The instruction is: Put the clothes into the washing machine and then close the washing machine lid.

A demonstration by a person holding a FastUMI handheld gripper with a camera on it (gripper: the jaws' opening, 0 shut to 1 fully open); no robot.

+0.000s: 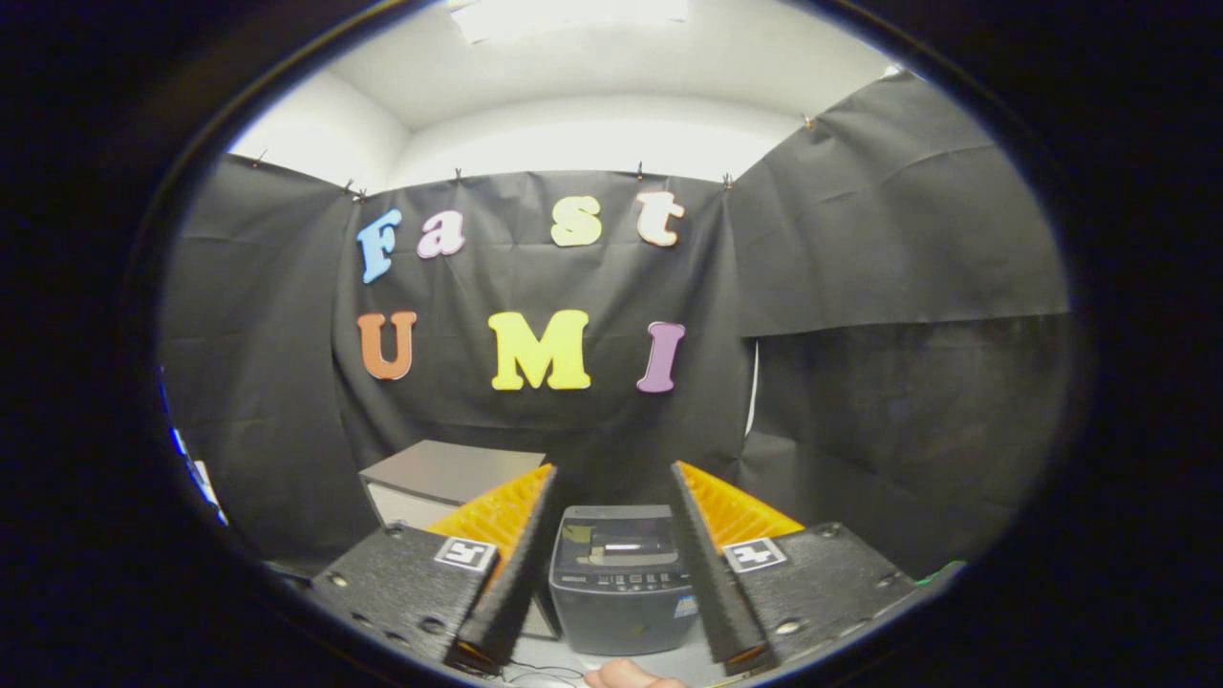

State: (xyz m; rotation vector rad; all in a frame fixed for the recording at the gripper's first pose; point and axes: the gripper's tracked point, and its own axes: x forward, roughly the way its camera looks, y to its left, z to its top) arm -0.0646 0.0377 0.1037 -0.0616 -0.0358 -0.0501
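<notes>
Gripper (611, 478) is hanging w/ fingers spread wide, nothing between the pads. Washing machine (623, 578) is sitting lower centre of frame, just ahead of and framed between the two fingers, not touching them. Its lid (621, 535) is looking shut or near shut, dark panel on top; can't confirm from this angle.

Grey cabinet (449, 478) is standing left of the machine, partly behind the left finger. A bit of a hand (631, 678) is poking in at bottom centre, cut off.

Clothes: can't make any out, poss. below the fingers or out of frame. Judgement: fabric will be light, soft, floppy, likely draping and snagging on the drum rim, so best pinching a bunched fold mid-garment, not an edge. Lid prob. light, stiff plastic; taking it at the front lip looks best.

Machine base and the floor are cut off by the fingers; control panel too small to tell.
</notes>
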